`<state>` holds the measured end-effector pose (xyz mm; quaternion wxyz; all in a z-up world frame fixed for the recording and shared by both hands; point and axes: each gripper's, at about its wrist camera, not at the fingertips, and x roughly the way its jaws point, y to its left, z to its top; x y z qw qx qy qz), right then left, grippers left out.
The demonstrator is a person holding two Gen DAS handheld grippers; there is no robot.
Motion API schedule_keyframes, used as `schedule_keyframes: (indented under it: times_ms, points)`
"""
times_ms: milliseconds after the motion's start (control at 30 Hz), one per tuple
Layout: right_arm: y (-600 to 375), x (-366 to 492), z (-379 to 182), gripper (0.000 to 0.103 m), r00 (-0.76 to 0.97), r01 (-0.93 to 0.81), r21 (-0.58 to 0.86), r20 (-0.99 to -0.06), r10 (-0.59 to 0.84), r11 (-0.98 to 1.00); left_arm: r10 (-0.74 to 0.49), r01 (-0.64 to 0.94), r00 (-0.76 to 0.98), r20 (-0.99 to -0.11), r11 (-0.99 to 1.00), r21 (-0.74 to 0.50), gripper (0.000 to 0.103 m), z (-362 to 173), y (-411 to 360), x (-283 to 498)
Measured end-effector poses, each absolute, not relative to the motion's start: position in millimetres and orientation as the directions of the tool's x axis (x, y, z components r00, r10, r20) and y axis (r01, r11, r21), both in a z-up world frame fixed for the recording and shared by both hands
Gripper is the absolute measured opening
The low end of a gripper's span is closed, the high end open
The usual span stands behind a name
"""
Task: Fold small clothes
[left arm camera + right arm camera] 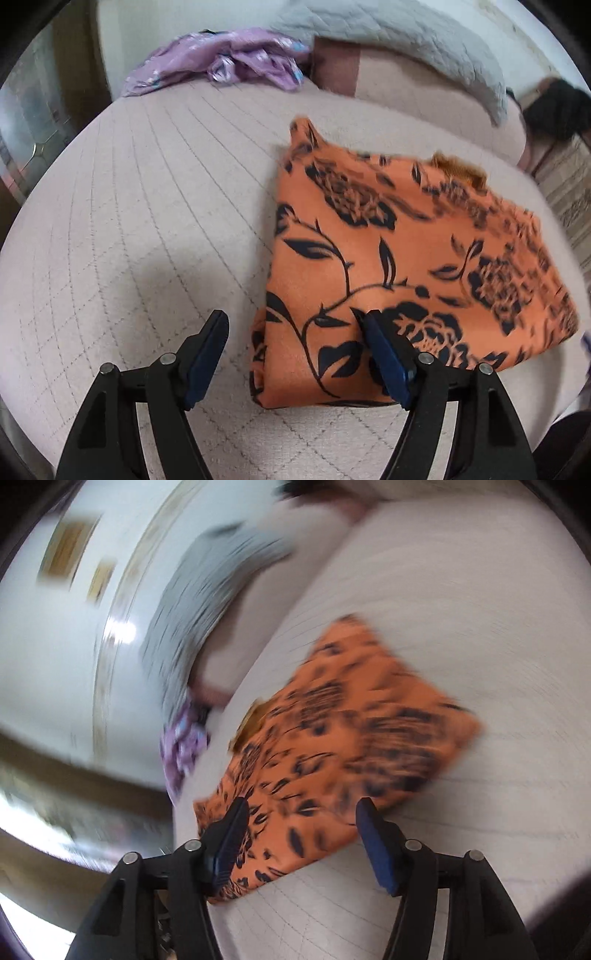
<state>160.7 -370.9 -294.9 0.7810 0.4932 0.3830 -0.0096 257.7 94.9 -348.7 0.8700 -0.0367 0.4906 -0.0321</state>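
An orange garment (406, 258) with a black flower print lies folded into a flat rectangle on the pale quilted bed cover (129, 221). My left gripper (295, 321) hangs open above its near left corner, the right finger over the cloth and the left finger over the bare cover. In the blurred right wrist view the same orange garment (351, 731) lies on the bed cover (461, 590). My right gripper (303, 808) stands open over its near edge, with nothing pinched between the pads.
A crumpled purple garment (221, 62) lies at the far side of the bed, seen too as the purple garment (181, 746). A grey quilted blanket (406, 37) drapes over the pillow end. The bed edge and patterned floor (569, 192) are at the right.
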Motion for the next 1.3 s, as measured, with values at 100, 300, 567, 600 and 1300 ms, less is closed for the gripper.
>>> schedule_keyframes:
  times_ms: [100, 300, 567, 600, 1300]
  points:
    - [-393, 148, -317, 0.065, 0.725, 0.452, 0.797, -0.590, 0.355, 0.400, -0.092, 0.001, 0.588, -0.804, 0.994, -0.113, 0.077, -331, 103, 252]
    - [-405, 160, -352, 0.065, 0.710, 0.538, 0.773, -0.630, 0.314, 0.335, -0.062, 0.030, 0.491, -0.869, 0.998, -0.054, 0.080, -364, 96, 263]
    - [-398, 205, -357, 0.051, 0.735, 0.507, 0.751, -0.633, 0.243, 0.422, -0.052, -0.002, 0.535, -0.843, 0.998, -0.063, 0.085, -352, 102, 268]
    - [-396, 209, -358, 0.039, 0.733, 0.501, 0.748, -0.634, 0.246, 0.436, -0.046, -0.005, 0.526, -0.849, 0.998, -0.057, 0.085, -354, 103, 270]
    - [-120, 260, -221, 0.024, 0.690, 0.000, 0.522, -0.618, 0.378, 0.853, 0.055, -0.364, 0.554, -0.831, 0.914, -0.182, 0.086, -326, 238, 276]
